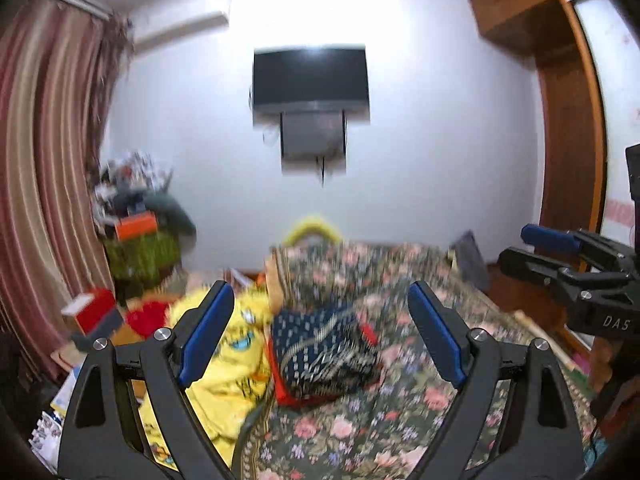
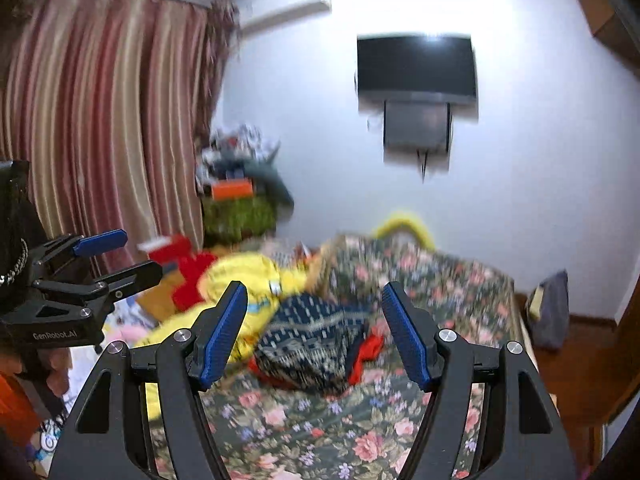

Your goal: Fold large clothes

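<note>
Floral bed in a curtained room.
Both grippers, left and right, are hovering wide, empty, above a navy folded garment.

Both tongs, the left tongs and the right tongs, are matte black angular frames with silver round screw heads, ribbed blue pads inside each finger, and white lettering on their side bodies.

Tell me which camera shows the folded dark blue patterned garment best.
The left wrist view: the dark blue patterned garment lies unobstructed between the fingers, red edging visible. The right wrist view shows it blurrier and more bunched.
</note>
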A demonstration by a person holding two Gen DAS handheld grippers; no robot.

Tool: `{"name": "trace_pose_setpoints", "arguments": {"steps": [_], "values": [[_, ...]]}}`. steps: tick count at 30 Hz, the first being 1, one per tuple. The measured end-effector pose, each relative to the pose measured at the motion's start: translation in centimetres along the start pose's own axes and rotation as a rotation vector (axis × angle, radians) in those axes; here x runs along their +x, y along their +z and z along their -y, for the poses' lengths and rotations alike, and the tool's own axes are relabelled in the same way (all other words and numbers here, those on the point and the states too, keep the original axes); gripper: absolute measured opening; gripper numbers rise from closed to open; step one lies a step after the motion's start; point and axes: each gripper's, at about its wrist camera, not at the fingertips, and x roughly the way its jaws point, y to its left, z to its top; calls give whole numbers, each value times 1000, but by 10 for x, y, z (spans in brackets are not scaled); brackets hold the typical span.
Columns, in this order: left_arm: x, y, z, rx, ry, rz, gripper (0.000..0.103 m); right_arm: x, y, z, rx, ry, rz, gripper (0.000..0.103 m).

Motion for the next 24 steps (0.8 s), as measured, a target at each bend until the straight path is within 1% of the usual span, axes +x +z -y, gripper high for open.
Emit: {"name": "trace_pose_setpoints", "arguments": {"steps": [2,5,9,12,14,16,17,20,21,22,24], "values": [[-27,1,10,2,5,63,89,-17,2,-7,5,5,48,66],[-55,-2,20,1,18,129,89,-44,1,-20,4,7,117,66],[-74,-11,25,-26,43,161,89,-64,-7,-32,12,-21,176,67],[-82,-18,26,-45,48,167,89,-66,-14,-36,21,-37,189,73],[-85,-23,27,-43,55,171,92,-69,-17,-41,17,-52,193,75],[-91,-26,30,-39,54,171,96,-73,-20,-42,16,-75,197,85],[-92,-28,30,-39,55,172,98,-75,-21,-42,22,-88,202,87],[-93,-32,33,-42,71,173,101,-78,-21,-40,46,-102,212,96],[-93,-33,34,-45,71,171,101,-79,-20,-40,53,-108,211,101],[-96,-35,34,-48,70,170,102,-80,-20,-39,58,-116,213,103],[-96,-36,33,-55,69,169,102,-83,-19,-40,60,-136,217,103]]}}
